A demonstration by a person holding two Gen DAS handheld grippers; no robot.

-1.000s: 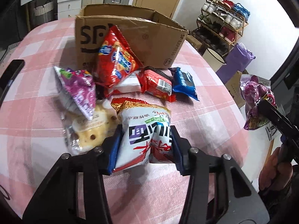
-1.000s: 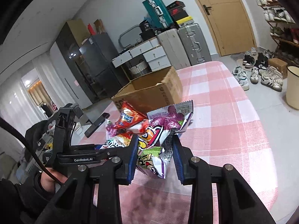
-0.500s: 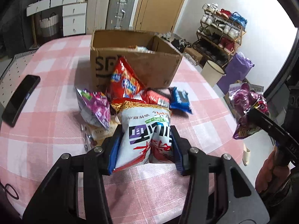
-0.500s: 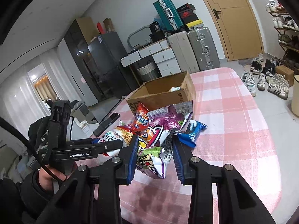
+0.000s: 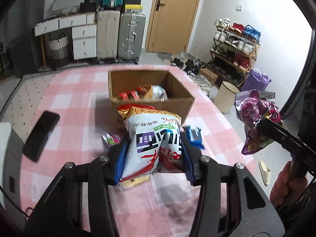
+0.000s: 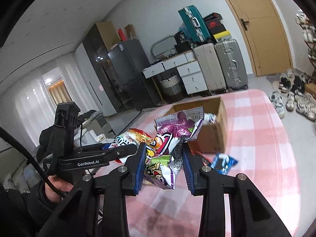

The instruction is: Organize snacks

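Observation:
My left gripper (image 5: 153, 150) is shut on a white snack bag (image 5: 154, 138) with purple and red print, held up above the pink checked table (image 5: 79, 102). Behind it stands an open cardboard box (image 5: 150, 90) with a few packets inside. My right gripper (image 6: 164, 158) is shut on a purple snack bag (image 6: 173, 138), also lifted; that bag shows at the right of the left wrist view as the purple snack bag (image 5: 256, 118). The box (image 6: 209, 126) sits beyond it. A blue packet (image 5: 194, 137) and a purple packet (image 5: 110, 138) lie on the table.
A black phone (image 5: 40, 135) lies near the table's left edge. Suitcases (image 5: 120, 35), a drawer unit (image 5: 83, 37), a door and a shoe rack (image 5: 235, 45) stand beyond. A cream bin (image 5: 225, 96) and a slipper (image 5: 264, 172) are on the floor at right.
Both grippers have risen with their bags still held. The box's inside now shows and most loose snacks on the table have dropped out of sight beneath the white bag.

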